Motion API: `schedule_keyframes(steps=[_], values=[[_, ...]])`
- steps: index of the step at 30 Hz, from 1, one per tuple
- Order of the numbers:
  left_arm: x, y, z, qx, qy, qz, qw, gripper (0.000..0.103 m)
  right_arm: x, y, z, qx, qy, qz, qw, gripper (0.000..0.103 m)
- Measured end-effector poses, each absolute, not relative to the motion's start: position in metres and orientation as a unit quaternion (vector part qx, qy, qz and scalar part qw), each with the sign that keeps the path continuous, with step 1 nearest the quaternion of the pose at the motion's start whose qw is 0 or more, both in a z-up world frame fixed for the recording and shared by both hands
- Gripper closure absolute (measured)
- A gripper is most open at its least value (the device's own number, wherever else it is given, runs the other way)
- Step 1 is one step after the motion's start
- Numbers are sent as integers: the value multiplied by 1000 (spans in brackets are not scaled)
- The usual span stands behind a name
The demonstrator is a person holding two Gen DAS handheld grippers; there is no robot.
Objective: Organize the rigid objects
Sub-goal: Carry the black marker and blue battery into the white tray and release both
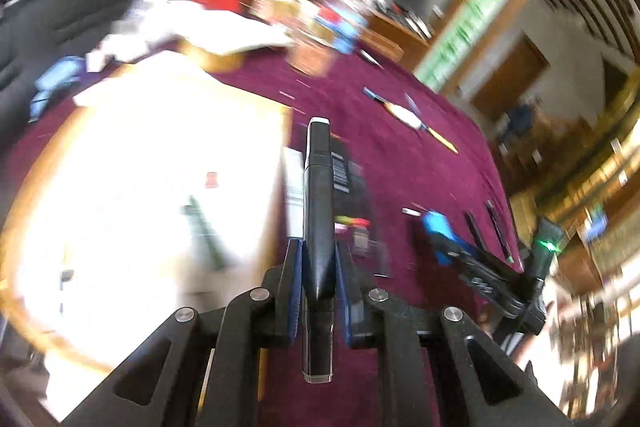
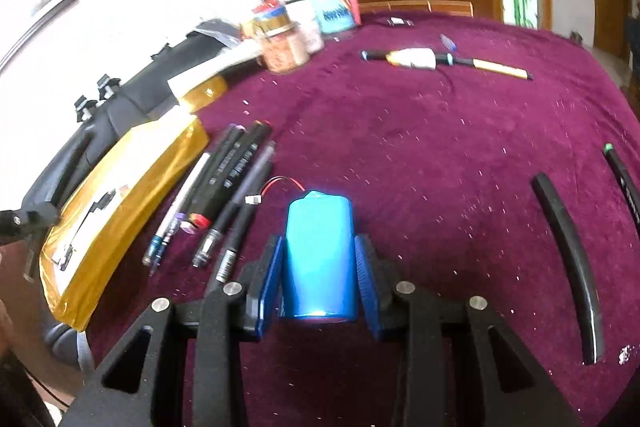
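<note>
Left wrist view: the left tongs (image 1: 318, 269) are clamped on a black marker (image 1: 318, 195) held above the maroon worktop (image 1: 420, 155). Gripped near one end, the marker could pivot or slip out.

Right wrist view: the right tongs (image 2: 318, 267) grip a blue battery (image 2: 320, 255) near the pens (image 2: 224, 187) by the worktop's left edge. Its wire (image 2: 280, 183) could snag them.

Left view motion-blurred w/ blown-out white glare at left; right view sharper, fisheye-warped edges, daylight.
</note>
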State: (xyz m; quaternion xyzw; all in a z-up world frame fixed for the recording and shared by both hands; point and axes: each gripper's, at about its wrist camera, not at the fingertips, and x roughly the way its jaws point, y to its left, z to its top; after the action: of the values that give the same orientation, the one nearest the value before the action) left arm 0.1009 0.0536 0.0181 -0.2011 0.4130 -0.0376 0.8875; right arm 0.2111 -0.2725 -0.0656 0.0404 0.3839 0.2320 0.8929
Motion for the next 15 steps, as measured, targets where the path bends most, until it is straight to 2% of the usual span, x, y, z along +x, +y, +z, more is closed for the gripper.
schedule_keyframes(steps=[8,15], values=[[68,160,4,-245,397,77,881,88,177,-224,-25,59,345,278,895,68],[69,181,-25,-269,417,64,866,88,160,-109,-6,51,365,387,845,68]])
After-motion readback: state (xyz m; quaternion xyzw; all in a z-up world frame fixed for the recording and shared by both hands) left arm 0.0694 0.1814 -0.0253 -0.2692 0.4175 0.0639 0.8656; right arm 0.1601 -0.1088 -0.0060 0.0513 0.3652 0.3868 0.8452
